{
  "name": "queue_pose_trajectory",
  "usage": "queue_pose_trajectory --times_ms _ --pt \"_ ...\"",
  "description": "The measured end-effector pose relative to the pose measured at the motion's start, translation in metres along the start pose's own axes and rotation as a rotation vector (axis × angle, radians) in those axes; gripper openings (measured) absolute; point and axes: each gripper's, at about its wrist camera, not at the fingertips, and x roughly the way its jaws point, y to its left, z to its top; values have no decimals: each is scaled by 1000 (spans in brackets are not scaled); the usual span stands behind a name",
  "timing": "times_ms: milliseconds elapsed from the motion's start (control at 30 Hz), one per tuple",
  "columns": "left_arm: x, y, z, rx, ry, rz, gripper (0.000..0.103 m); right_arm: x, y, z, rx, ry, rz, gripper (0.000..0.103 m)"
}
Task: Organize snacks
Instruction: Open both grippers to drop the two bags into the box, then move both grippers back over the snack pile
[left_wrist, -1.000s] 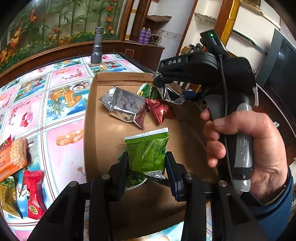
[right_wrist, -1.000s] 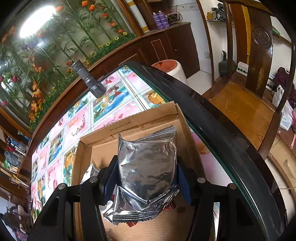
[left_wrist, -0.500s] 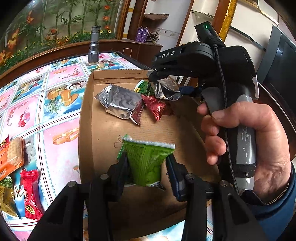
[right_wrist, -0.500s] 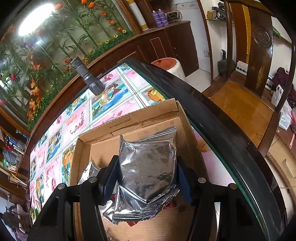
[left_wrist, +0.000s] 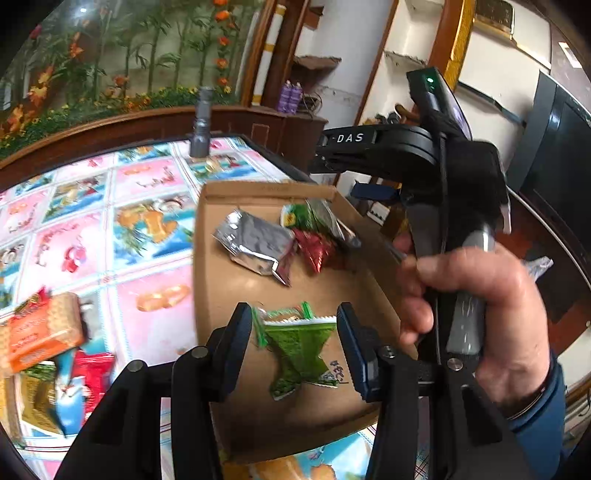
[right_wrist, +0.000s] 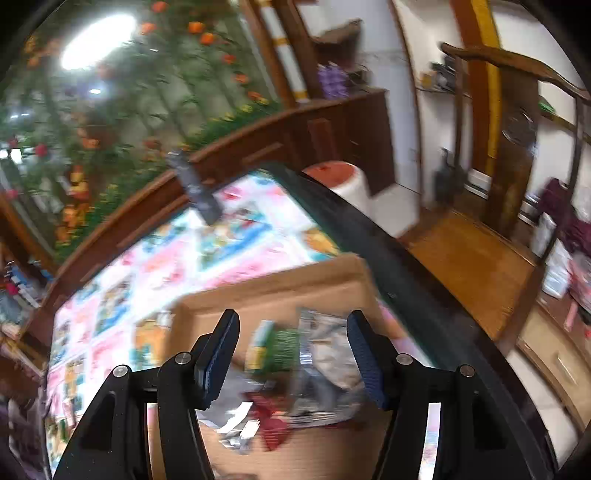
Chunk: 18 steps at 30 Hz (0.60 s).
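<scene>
A shallow cardboard box lies on the colourful tablecloth. My left gripper is open above the box's near end; a green snack packet lies loose on the box floor between its jaws. At the box's far end lie a silver packet, a red packet and a green packet. My right gripper is open and empty above that far pile; the silver packet it held lies in the box. The right wrist view is motion-blurred.
Outside the box at the left lie loose snacks: an orange biscuit pack, a red packet and a yellow packet. A grey flashlight stands at the table's far edge. A wooden chair stands beyond the table's dark rim.
Both grippers have opened. The left let the green packet drop onto the box floor. The right let go of the silver packet and lifted away quickly.
</scene>
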Motion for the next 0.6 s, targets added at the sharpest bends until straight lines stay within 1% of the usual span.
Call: queue_pose_trajectory --times_ms 33,67,133,200,333,500,600 --pt "-5 2 1 -1 -8 3 47 -1 4 -1 -3 -3 48 65" --pt "-9 4 0 2 -17 10 48 -3 13 -3 -21 0 114 65" --pt "-21 11 -1 0 -50 48 51 -3 27 -6 -57 13 181 65" --pt "-32 20 -1 -15 -70 65 52 -1 42 -12 -93 34 231 65" --pt "-50 46 -5 -51 -89 116 52 1 72 -26 -192 46 259 65" --pt "-66 77 -9 -115 -101 154 52 -1 106 -48 -285 70 348 65" --pt "-79 94 -11 -144 -120 182 52 2 120 -60 -322 96 389 65"
